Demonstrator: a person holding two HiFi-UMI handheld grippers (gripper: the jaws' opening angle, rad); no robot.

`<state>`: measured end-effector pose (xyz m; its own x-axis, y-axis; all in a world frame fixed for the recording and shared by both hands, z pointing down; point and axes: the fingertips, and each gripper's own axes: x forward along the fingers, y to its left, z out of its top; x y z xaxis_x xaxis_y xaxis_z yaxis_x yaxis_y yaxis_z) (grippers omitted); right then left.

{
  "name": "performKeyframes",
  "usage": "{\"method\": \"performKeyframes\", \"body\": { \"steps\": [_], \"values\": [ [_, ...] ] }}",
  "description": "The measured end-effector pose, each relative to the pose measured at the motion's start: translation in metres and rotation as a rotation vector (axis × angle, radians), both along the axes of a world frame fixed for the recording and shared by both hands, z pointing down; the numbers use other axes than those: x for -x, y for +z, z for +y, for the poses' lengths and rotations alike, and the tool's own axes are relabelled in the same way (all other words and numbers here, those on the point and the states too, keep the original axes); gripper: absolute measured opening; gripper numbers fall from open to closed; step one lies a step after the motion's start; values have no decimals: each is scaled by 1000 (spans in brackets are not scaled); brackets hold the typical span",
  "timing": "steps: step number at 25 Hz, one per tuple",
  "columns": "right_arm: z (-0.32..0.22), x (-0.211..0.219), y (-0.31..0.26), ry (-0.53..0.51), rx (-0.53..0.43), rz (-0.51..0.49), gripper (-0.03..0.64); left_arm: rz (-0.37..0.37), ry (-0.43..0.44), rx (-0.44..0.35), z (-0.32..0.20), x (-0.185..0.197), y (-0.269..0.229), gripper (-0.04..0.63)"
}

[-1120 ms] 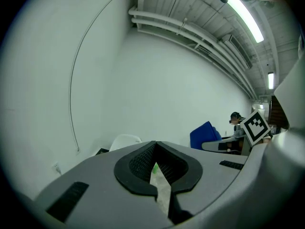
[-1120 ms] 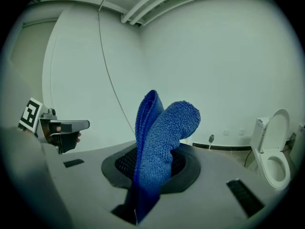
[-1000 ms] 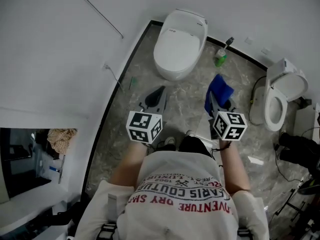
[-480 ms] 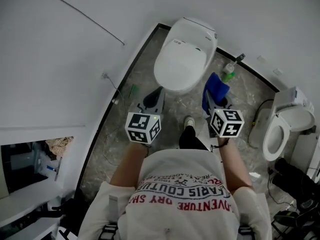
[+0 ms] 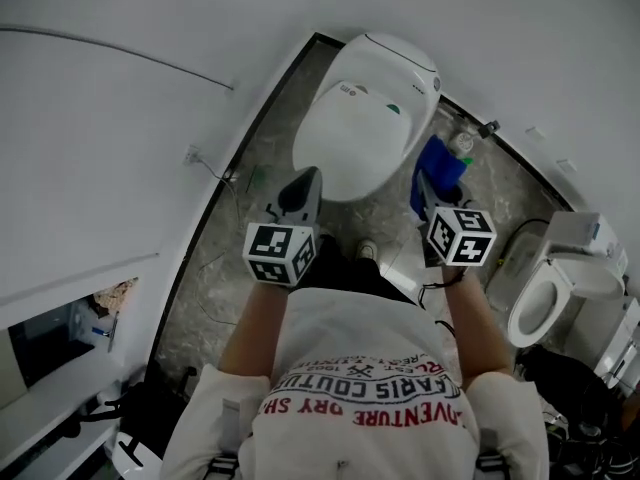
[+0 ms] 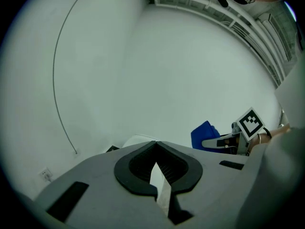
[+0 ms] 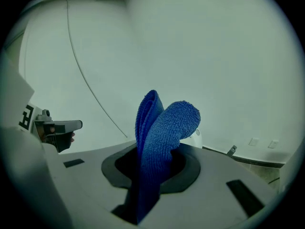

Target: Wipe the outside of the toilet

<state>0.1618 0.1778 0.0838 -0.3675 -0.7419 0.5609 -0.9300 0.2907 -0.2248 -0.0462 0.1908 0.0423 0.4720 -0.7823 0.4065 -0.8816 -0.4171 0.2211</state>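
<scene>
While the person stands facing a corner of the tiled bathroom floor, two toilets show in the head view. The nearer toilet (image 5: 362,118) is white with its lid down, and sits straight ahead against the wall. The second toilet (image 5: 545,293) stands well apart at the right, with its bowl open.

Two grippers are held out in front of the body, each carrying one marker cube. The left gripper (image 5: 304,182) points at the near left edge of the closed toilet. In its own view (image 6: 155,145) the jaw tips meet with nothing between them, and only a thin slit lower down shows white behind. The right gripper (image 5: 431,184) is clamped on one blue terry cloth (image 5: 440,163). In the right gripper view the cloth (image 7: 162,137) rises folded out of the jaws (image 7: 153,152) and curls over at the top. It hangs just beside the toilet's right flank and does not clearly touch it.

One small bottle (image 5: 460,146) stands on the floor by the wall, beyond the cloth. Two wall plates (image 7: 254,141) sit side by side low on the right wall.
</scene>
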Motion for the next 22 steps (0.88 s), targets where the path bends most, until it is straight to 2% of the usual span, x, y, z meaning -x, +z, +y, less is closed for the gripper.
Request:
{"method": "performKeyframes", "body": {
  "steps": [7, 11, 16, 22],
  "values": [
    [-98, -10, 47, 62, 69, 16, 72, 6, 38, 81, -100, 4, 49, 8],
    [-150, -15, 80, 125, 121, 35, 72, 6, 92, 121, -165, 5, 74, 8],
    [-198, -21, 115, 188, 167, 26, 72, -12, 170, 166, -222, -5, 109, 8],
    [-268, -46, 159, 172, 194, 56, 72, 5, 145, 228, -282, -26, 164, 8]
  ]
}}
